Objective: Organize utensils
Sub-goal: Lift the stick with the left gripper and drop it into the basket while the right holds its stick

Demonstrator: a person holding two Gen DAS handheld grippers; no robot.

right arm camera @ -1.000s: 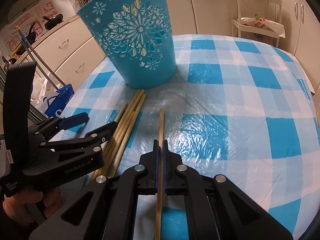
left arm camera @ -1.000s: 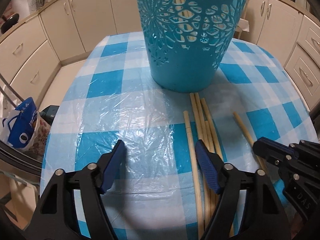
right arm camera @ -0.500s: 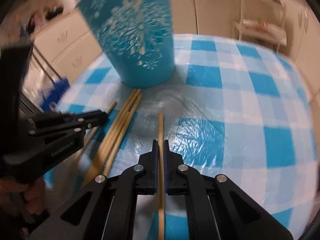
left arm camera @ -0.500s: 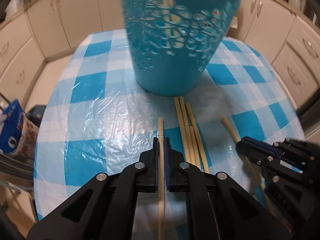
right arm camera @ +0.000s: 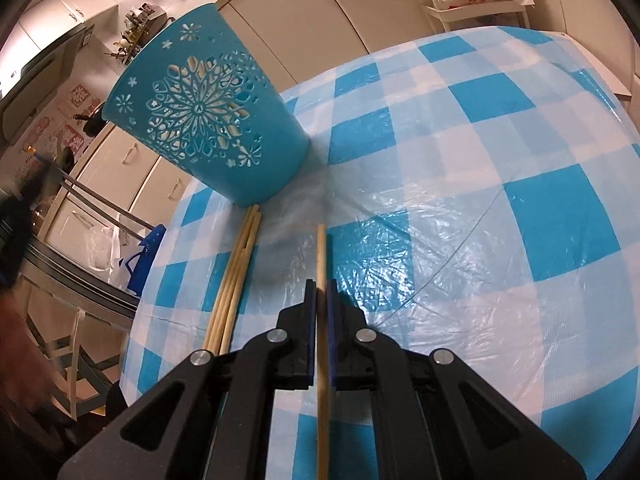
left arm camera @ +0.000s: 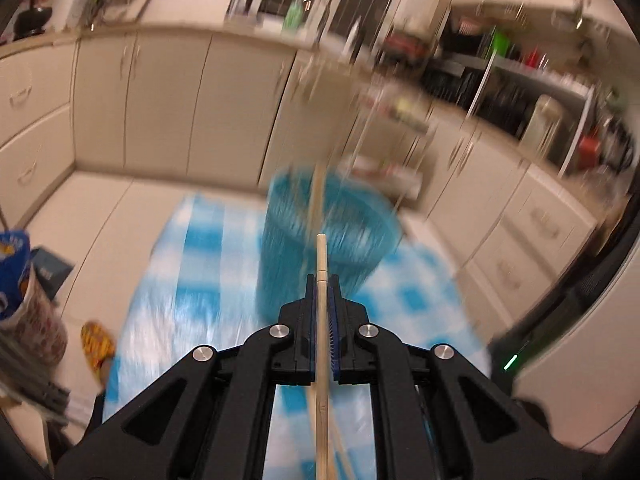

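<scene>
Left tongs: raised above the surface, angled downward, clamped tight on one wooden chopstick. The stick runs lengthwise between the blue-lined pads, its blunt end jutting out past the tips toward the teal basket. View heavily motion-blurred.

Right tongs: low over the surface, pitched steeply down and rolled so the scene leans; closed on a second chopstick, likewise lying along the pad line, its far end projecting forward over a pale check.

Writing: none legible on either tool. Red-and-white stickers on a far cabinet and print on a blue-and-white bag at the left edge are too blurred to read.

Loose chopsticks: a bundle of pale, round wooden sticks lying side by side on the surface, left of the right tongs, far tips reaching the foot of the basket.

Basket: teal plastic, tapered, wider at the rim, wall pierced with a large snowflake-style cutout and small stars. It stands on the surface beyond the bundle. In the left wrist view a stick appears to rise from its open top, blurred.

Surface covering: blue-and-white check cloth under clear, wrinkled plastic film.
</scene>
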